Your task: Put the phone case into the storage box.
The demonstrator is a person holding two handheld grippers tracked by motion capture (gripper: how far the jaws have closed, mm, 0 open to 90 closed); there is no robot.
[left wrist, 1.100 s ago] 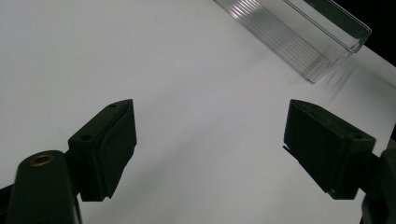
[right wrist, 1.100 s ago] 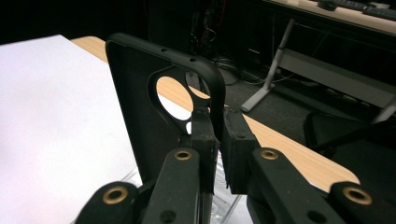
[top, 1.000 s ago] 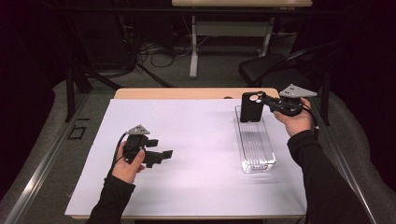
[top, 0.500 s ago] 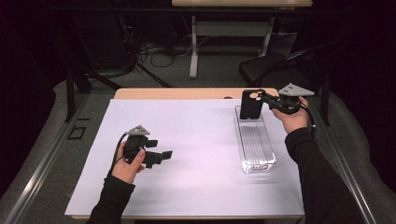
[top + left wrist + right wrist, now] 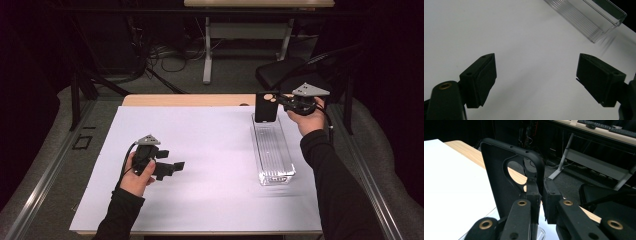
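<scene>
Black phone case (image 5: 265,106) held upright over the far end of a clear plastic tray (image 5: 273,153).

High view: the right gripper (image 5: 285,101) pinches the case's side edge, long axis vertical, camera cutout uppermost; the left gripper (image 5: 171,167) idles above the white table (image 5: 210,150). Left gripper view: jaws wide apart, holding nothing. Right gripper view: jaws clamped on the case's (image 5: 506,180) thin rim beside the cutout. The case is probably light, flexible and slightly slippery; a rim grip suits it.
</scene>
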